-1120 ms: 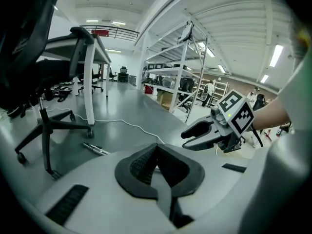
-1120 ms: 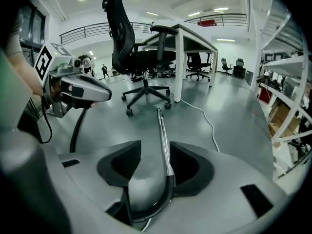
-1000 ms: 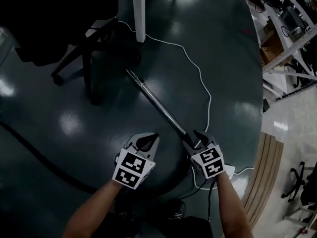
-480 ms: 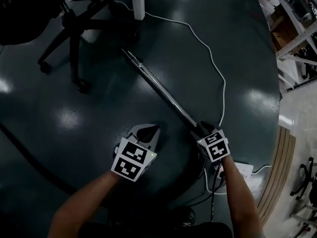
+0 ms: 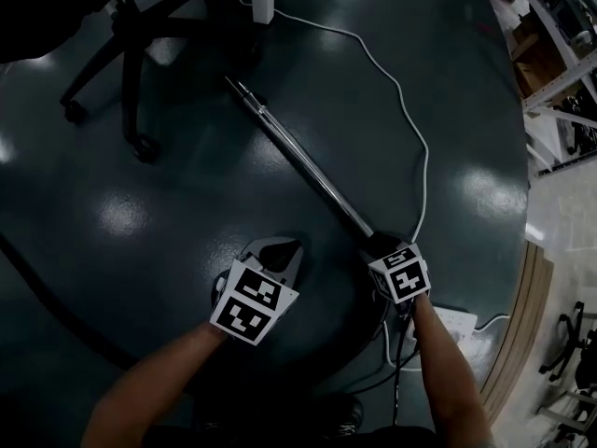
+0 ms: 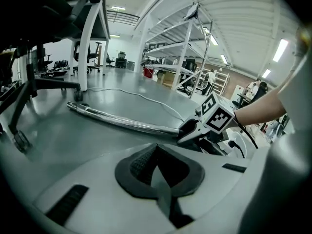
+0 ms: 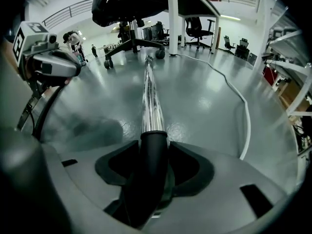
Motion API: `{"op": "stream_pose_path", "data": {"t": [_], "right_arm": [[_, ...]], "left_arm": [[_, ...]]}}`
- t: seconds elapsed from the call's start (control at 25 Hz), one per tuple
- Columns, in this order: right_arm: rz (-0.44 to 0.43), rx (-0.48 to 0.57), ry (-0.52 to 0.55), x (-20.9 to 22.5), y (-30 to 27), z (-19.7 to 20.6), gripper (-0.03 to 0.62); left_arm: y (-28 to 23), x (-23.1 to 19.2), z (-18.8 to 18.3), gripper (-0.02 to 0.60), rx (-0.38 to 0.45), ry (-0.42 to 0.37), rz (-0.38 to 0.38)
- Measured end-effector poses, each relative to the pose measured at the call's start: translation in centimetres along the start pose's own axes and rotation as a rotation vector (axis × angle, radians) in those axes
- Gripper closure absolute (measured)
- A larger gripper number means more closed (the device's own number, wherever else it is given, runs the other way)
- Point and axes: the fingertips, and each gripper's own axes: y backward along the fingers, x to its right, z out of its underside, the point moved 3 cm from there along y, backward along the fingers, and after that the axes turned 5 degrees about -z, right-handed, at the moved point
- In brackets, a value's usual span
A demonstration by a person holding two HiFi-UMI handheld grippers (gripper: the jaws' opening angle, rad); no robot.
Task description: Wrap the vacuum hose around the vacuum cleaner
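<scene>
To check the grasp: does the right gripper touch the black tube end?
Touching. The right gripper view shows the fingers pressed on both sides of the black tube end.

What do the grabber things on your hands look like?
The left gripper and right gripper each have a pale grey body, dark pointed jaw pads and a white cube with black square markers. The forearms are bare; no sleeves show.

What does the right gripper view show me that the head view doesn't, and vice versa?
Only the right gripper view shows how the right gripper clamps the wand's black handle between its jaws. Only the head view shows the person's right forearm and a white power strip. Both show the chrome tube lying on the floor, the white cable, the office chair and the left gripper.
</scene>
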Motion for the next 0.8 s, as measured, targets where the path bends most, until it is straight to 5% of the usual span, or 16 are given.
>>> {"op": "stream_pose_path", "data": {"t": [0.08,0.32,0.56,0.8], "right_arm": [[0.014,-0.016,-0.011,0.1,0.1,-0.1,0.434],[0.061,0.034,0.017,-0.2,2.2,-1.8,0.437],[0.103,0.093,0.039,-1.2,5.1,-3.7,0.437],[0.104,0.129,0.085,-3.0,8.8,-5.7,0.437]], "left_arm": [[0.0,0.2,0.3,0.574,-0.015,-0.025,0.002],[0.9,-0.6,-0.2,0.574,-0.006,-0.037,-0.003],[2.3,-1.9,-4.0,0.574,0.041,-0.186,-0.046],[4.9,-4.2,-6.2,0.574,0.066,-0.233,-0.103]]}}
